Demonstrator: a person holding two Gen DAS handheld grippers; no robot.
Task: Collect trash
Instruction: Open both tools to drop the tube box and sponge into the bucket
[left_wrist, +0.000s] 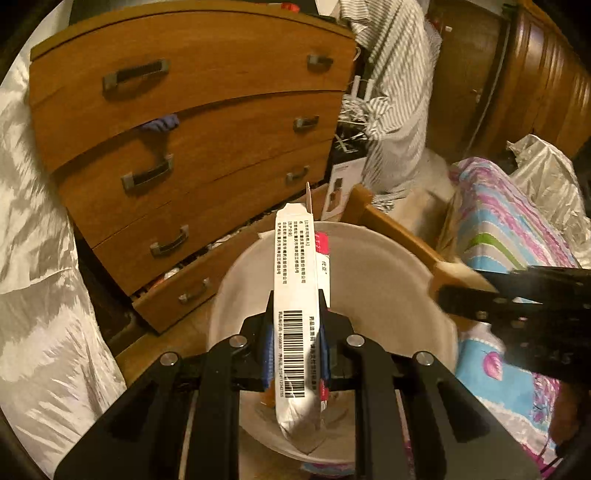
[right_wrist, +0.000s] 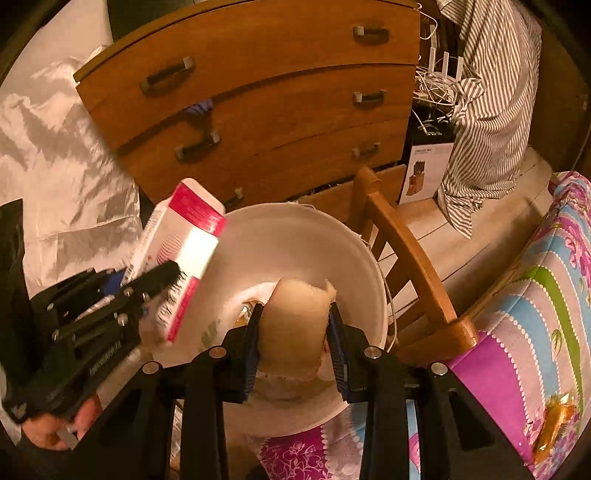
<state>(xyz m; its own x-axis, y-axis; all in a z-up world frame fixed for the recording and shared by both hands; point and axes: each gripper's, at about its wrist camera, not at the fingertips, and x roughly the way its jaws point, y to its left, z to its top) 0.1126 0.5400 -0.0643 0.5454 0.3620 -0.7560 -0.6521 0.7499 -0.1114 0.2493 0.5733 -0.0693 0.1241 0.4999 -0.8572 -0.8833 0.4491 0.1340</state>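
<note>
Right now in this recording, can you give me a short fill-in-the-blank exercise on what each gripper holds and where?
1. The left gripper is shut on a white and pink cardboard carton printed with a black ____.
2. The right gripper grips a beige ____.
3. Both items hang over a round white ____.
4. Behind it stands a brown wooden chest of ____.

Missing words: barcode; sponge; bin; drawers

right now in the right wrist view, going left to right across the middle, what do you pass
left gripper holding the pink and white carton → white bin → tan sponge in the right gripper → wooden chair → floral bedding
</note>
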